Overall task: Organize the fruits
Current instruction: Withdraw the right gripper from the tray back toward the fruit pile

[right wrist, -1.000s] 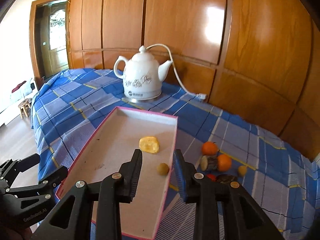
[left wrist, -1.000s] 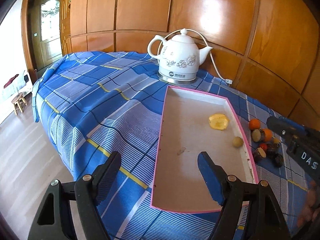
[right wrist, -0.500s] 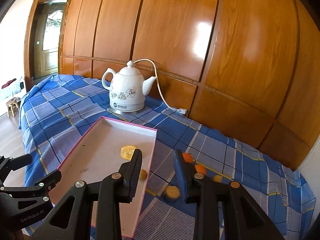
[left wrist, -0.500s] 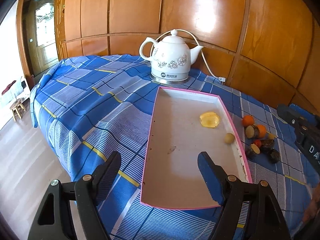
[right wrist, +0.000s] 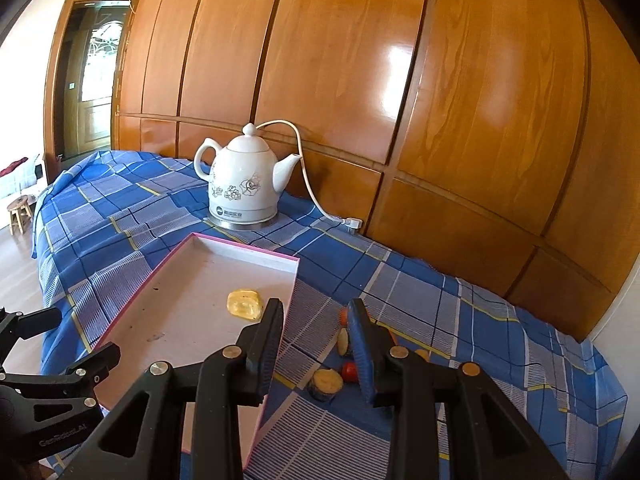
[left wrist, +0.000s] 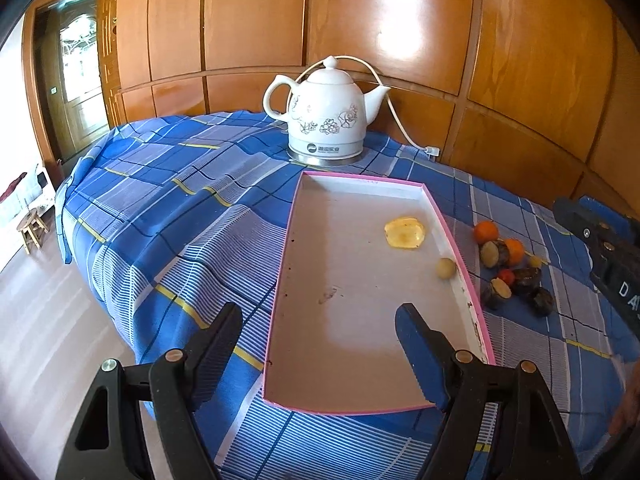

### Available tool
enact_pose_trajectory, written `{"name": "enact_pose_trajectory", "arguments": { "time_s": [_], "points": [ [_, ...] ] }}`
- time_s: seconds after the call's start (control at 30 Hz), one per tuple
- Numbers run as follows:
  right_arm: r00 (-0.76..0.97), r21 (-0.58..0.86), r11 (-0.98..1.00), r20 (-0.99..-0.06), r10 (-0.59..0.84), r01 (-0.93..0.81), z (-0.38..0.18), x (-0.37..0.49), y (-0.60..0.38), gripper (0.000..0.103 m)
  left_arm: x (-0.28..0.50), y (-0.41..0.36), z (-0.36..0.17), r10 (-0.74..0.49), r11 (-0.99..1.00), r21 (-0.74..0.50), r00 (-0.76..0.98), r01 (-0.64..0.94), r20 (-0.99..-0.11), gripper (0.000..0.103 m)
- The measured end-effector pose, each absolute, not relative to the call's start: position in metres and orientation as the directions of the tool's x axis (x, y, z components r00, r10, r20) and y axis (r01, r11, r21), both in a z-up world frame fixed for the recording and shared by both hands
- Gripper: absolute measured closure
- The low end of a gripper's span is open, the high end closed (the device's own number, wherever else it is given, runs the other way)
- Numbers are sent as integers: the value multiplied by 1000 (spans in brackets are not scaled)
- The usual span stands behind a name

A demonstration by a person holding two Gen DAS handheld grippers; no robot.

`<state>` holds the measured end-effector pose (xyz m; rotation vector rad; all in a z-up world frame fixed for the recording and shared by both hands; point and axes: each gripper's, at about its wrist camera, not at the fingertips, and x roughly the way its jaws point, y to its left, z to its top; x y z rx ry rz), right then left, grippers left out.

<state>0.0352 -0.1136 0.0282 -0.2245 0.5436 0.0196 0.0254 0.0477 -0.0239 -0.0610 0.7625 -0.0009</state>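
Left gripper (left wrist: 320,328) wide open, empty, over pink tray (left wrist: 460,256) near end. Right gripper (right wrist: 316,320) part open, empty, above fruit pile (left wrist: 510,266) on tablecloth (left wrist: 168,200) beside tray. Yellow slice (left wrist: 405,233), small round fruit (left wrist: 446,268) in tray.

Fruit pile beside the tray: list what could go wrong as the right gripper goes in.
1. The fruit pieces lie packed together, so the right gripper, open above them, may nudge neighbours or pinch two.
2. The pile sits close to the pink tray wall; a finger could catch the rim and shift the tray.
3. Round pieces may roll on the checked cloth.
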Motion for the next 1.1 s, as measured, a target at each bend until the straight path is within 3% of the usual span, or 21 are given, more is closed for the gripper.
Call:
{"name": "enact_pose_trajectory", "arguments": {
  "time_s": [0.47, 0.8, 1.1],
  "points": [
    [836, -232, 970, -544, -70, -69, 20, 38, -144, 68, 28, 29, -24, -43, 999, -30, 717, 31, -696, 24],
    [719, -180, 982, -689, -88, -52, 9, 56, -240, 68, 33, 2, -18, -78, 994, 5, 722, 111, -687, 24],
    [622, -93, 987, -768, -154, 129, -28, 71, -346, 68, 38, -29, -15, -121, 980, 31, 717, 194, -686, 24]
  ]
}}
